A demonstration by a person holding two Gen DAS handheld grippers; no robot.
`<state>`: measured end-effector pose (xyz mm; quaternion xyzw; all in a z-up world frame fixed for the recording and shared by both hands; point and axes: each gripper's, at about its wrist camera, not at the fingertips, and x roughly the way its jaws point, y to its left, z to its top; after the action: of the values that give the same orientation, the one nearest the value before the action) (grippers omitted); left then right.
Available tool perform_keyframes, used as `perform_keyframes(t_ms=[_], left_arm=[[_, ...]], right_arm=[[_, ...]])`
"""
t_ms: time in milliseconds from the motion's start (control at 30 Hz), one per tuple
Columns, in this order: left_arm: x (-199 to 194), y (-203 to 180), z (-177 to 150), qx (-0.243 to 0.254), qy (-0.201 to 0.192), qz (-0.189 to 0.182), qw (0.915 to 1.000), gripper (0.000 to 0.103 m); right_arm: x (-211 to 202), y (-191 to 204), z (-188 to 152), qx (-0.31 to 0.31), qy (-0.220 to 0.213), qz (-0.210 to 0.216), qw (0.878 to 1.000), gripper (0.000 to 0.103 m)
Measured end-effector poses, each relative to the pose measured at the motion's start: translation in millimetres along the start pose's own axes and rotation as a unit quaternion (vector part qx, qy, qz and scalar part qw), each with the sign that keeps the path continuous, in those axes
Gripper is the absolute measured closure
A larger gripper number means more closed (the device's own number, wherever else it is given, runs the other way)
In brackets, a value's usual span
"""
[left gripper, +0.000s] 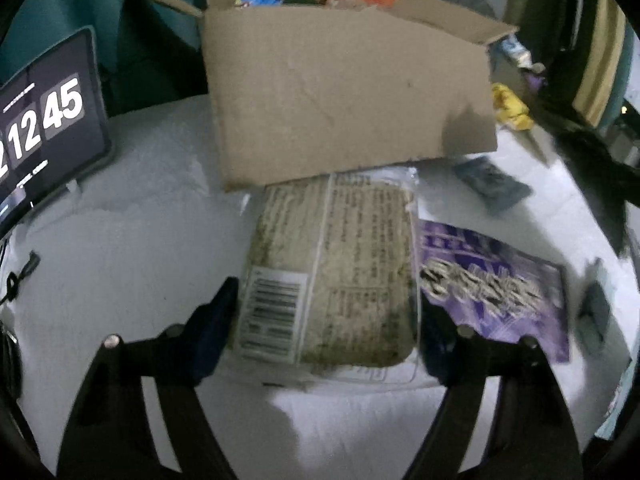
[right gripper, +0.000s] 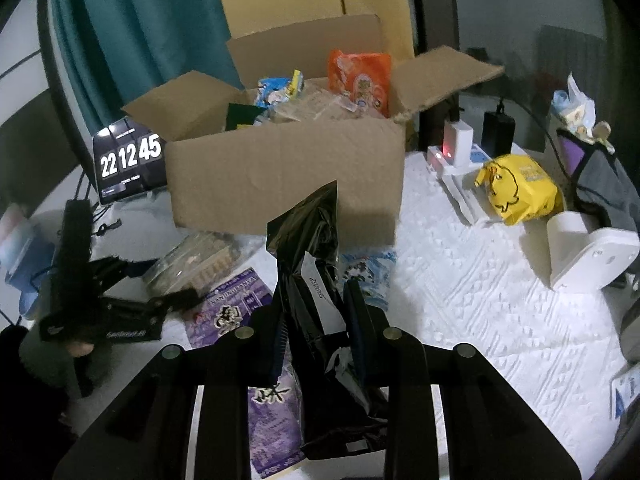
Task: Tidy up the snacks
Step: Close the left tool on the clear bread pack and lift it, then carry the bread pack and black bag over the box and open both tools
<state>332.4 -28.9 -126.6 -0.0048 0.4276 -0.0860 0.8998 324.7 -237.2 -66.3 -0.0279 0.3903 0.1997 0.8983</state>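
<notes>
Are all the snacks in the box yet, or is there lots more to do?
Some are done: an orange snack bag and a blue packet sit in the brown cardboard box. The right gripper grips a shiny black pouch. The left gripper straddles a clear-wrapped beige snack block. A purple packet and a blue-white packet wait on the white cover.

Straight ahead of my left gripper lies the clear snack pack on the bed, its near end between my fingers. Just to its right lies the seed packet, edge to edge with it. Beyond both stands the open cardboard box with snacks inside; the pack's far end reaches its foot. The clock tablet stands far left. My right gripper holds a foil bag, which rises before the box.
</notes>
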Motion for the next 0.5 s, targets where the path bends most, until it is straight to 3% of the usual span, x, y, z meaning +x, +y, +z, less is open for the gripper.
perform_keyframes(t_ms=[300, 500], left_arm=[[-65, 18, -27, -0.024, -0.040, -0.019, 0.9987, 0.024], [-98, 35, -40, -0.042, -0.060, -0.004, 0.9973, 0.024]], right_arm=[[-15, 19, 19, -0.021, -0.015, -0.005, 1.000, 0.074], [-22, 31, 31, -0.035, -0.026, -0.005, 0.999, 0.074]])
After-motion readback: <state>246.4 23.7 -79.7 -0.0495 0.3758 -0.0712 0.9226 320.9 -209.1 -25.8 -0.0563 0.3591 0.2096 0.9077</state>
